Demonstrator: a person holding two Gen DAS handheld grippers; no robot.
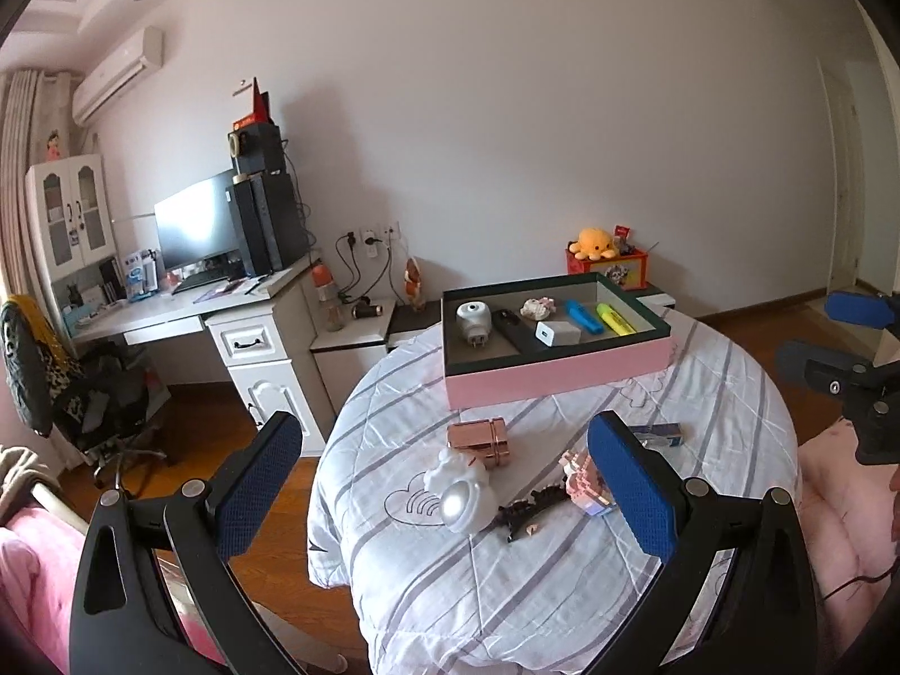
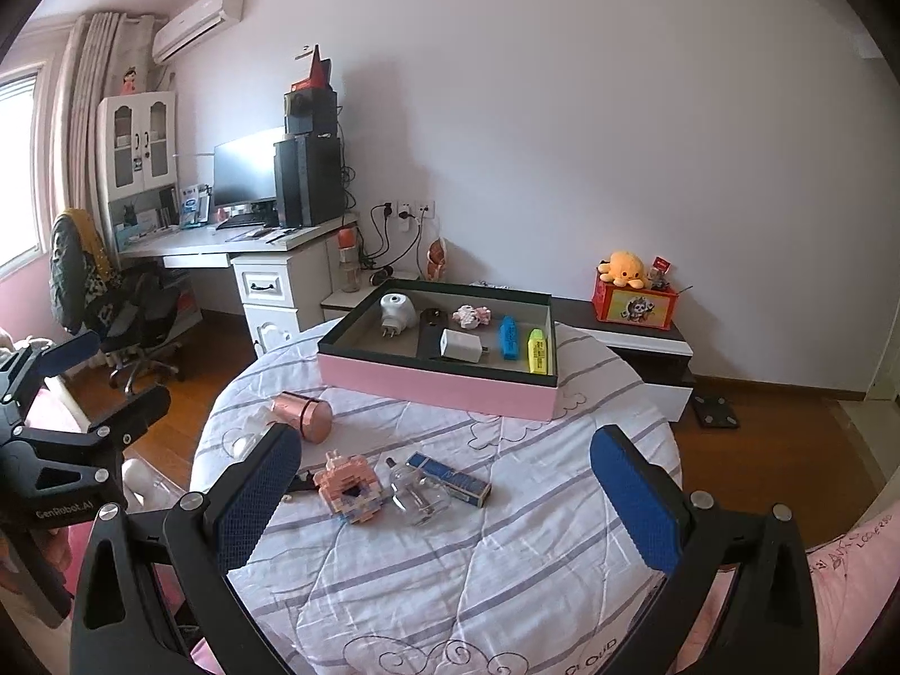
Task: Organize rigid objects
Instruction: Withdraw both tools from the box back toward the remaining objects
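Note:
A pink box (image 1: 557,374) (image 2: 433,385) with a dark rim stands at the far side of the round table; inside lie a white plug adapter (image 2: 397,312), a white charger (image 2: 460,346), a blue marker (image 2: 508,337) and a yellow highlighter (image 2: 538,350). Loose on the cloth are a copper cylinder (image 1: 479,441) (image 2: 302,415), a white cloud-shaped lamp (image 1: 461,492), a black hair clip (image 1: 529,509), a pink brick figure (image 2: 351,492), a clear bottle (image 2: 416,492) and a blue carton (image 2: 450,478). My left gripper (image 1: 447,478) is open above the lamp. My right gripper (image 2: 444,492) is open over the bottle.
The table wears a white striped quilt (image 2: 450,579). A white desk (image 1: 185,309) with a monitor and an office chair (image 1: 84,394) stand at the left. A low cabinet carries a red box with an orange plush (image 2: 621,270). Wooden floor surrounds the table.

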